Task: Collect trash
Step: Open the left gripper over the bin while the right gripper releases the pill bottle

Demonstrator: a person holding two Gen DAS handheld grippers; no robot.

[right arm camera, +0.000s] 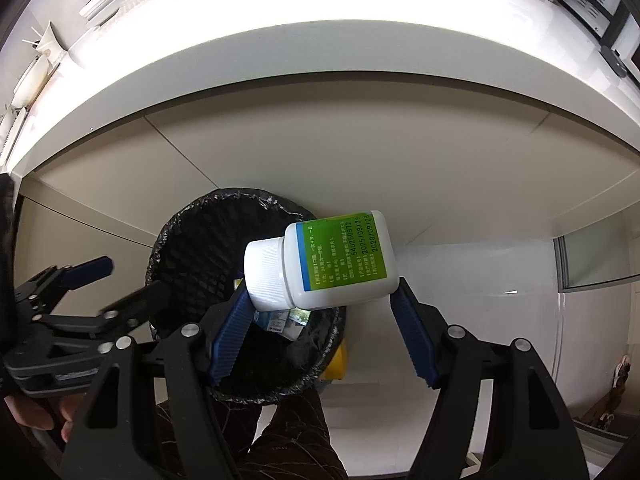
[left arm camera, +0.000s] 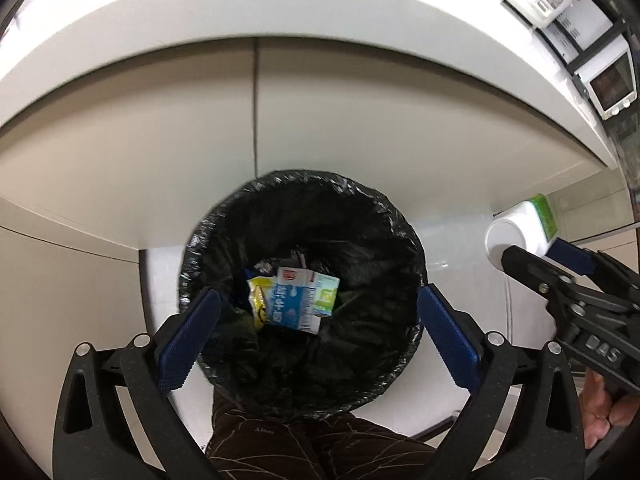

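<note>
Bin time: left gripper (left arm camera: 318,316) wide open over the trash, right gripper (right arm camera: 322,304) clamped on a pill bottle.

Left view looks straight down into the black-lined bin (left arm camera: 200,236), dead centre, blue pads spread at 8 and 4 o'clock with nothing between them. A blue-and-white carton (left arm camera: 302,300) and a yellow wrapper (left arm camera: 258,298) lie at the bottom of the liner. Out at 3 o'clock the other tool carries the white bottle (left arm camera: 516,232). From the right view that bottle (right arm camera: 332,260) lies sideways, cap towards 9 o'clock, green label up, pinched end to end between the pads, hanging over the bin's (right arm camera: 192,236) rim at its 3 o'clock side. White counter edge (right arm camera: 320,64) arcs across 12 o'clock.
</note>
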